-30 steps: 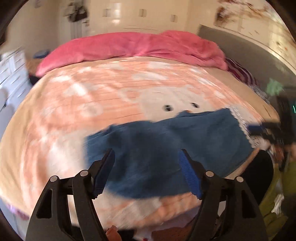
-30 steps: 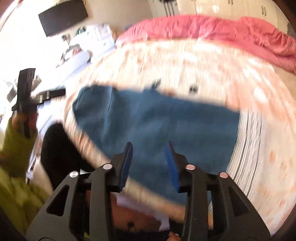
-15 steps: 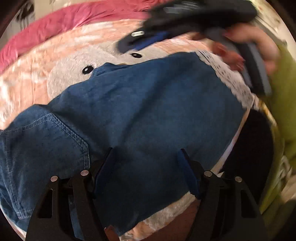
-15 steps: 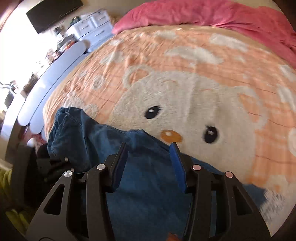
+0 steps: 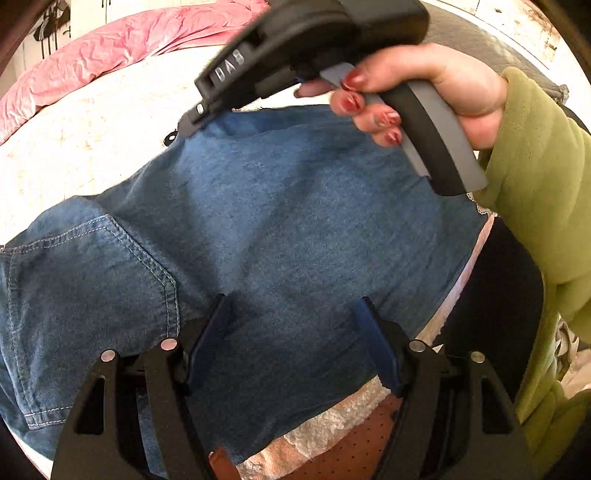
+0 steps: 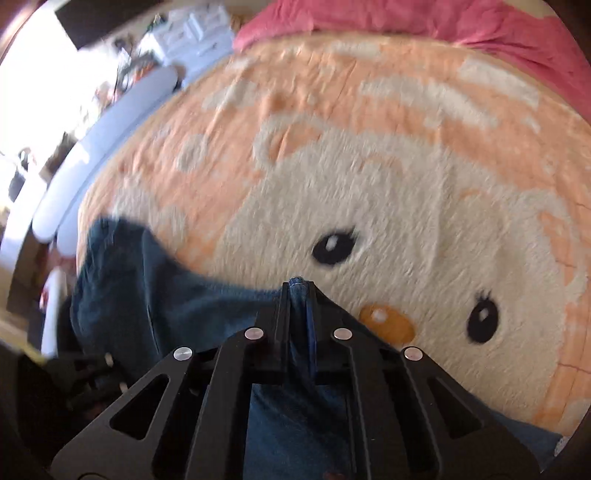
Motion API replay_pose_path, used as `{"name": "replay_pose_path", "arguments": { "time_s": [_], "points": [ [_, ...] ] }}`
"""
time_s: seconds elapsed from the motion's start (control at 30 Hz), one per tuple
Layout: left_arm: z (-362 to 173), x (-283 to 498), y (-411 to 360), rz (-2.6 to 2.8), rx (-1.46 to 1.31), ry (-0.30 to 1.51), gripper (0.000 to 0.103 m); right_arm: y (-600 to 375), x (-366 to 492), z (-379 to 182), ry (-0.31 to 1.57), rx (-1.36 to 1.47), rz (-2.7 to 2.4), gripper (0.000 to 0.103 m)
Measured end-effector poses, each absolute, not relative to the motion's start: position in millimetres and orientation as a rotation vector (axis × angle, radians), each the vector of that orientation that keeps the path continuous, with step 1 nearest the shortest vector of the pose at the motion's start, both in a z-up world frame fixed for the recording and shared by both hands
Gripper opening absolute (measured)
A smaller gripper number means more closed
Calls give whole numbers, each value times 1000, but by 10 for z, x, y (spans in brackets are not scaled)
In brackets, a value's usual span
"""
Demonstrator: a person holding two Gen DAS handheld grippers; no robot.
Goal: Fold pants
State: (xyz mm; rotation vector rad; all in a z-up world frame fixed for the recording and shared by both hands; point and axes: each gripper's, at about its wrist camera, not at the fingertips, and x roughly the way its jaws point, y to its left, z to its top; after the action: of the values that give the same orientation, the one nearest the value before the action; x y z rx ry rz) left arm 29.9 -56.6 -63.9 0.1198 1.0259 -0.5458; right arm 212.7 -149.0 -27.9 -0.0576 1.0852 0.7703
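Denim pants (image 5: pixel 280 229) lie spread on the peach bear blanket (image 6: pixel 369 155), near the bed's front edge. Right gripper (image 6: pixel 297 291) has just snapped closed w/ a fold of the far edge pinched between its pads. Left gripper (image 5: pixel 293 310) hangs spread over the fabric, holding nothing.

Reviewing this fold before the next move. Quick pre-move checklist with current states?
1. Right gripper has a grip: ok. Its jaws have just closed on a fold of the pants' far edge.
2. Left gripper ready to grasp: ok. Jaws are open over the denim, nothing pinched.
3. Pants supported on the bear blanket: ok, mostly flat.
4. Both layers caught in the right grip: cannot tell; only a bunched strip shows between the pads.
5. Back pocket end smooth: not ok, it looks rumpled at the left.
6. Fold path clear: ok; the pink duvet lies well beyond the pants.
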Motion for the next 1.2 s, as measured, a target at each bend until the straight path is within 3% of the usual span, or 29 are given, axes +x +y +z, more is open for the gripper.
{"name": "replay_pose_path", "arguments": {
  "time_s": [0.2,0.43,0.6,0.7,0.9,1.2],
  "points": [
    [-676,304,-652,-535,122,1025,69,-1337,2163,-463,1073,-122,692,6],
    [-613,280,-661,-537,103,1033,70,-2318,1948,72,909,115,639,34],
    [-296,322,-571,-557,68,987,70,-3364,1703,310,861,201,472,46],
    [-107,476,-574,-546,66,950,76,-3806,1627,262,882,186,361,47],
    [-61,1144,-659,-475,24,976,76,-4158,1631,-66,942,261,334,47],
    [-548,1998,-573,-350,-88,1134,63,-4142,1861,-434,1044,322,392,47]
  ]
}}
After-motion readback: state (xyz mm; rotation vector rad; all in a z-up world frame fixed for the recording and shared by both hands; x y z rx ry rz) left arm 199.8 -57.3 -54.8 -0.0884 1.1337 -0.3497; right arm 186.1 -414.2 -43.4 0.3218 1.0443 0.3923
